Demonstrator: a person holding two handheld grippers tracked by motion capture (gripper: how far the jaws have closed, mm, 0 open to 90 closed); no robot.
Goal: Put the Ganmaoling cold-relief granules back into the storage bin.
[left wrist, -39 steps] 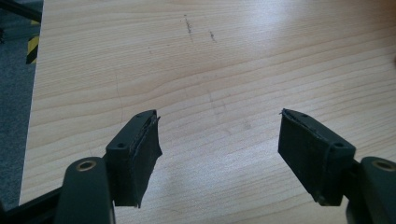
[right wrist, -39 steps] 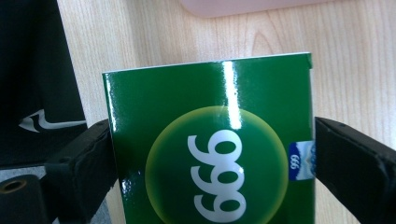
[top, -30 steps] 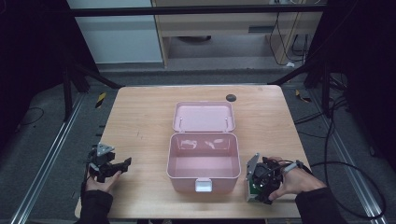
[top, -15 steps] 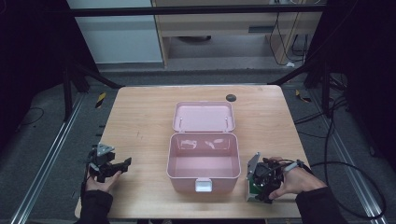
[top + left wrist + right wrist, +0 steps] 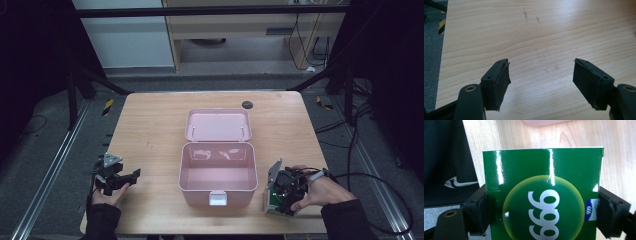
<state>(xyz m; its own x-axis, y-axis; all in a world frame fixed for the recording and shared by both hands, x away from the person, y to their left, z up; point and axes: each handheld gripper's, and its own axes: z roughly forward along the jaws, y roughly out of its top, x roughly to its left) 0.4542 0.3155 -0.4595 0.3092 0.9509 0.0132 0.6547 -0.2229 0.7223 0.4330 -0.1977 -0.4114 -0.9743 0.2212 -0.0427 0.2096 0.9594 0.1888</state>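
A pink plastic box stands open in the middle of the table, its lid laid back and its inside bare. My right gripper sits at the front right, just right of the box, shut on a glossy green carton printed with white "999" in a yellow-green circle; the carton's edge rests near the table's front edge. The jaws press both sides of the carton in the right gripper view. My left gripper hovers at the front left, open, with bare wood between its fingers.
A small dark round mark lies near the table's far edge behind the lid. The wooden table ends close to both hands at the front. Dark floor, metal rails and cables surround it. A black garment hangs past the table edge.
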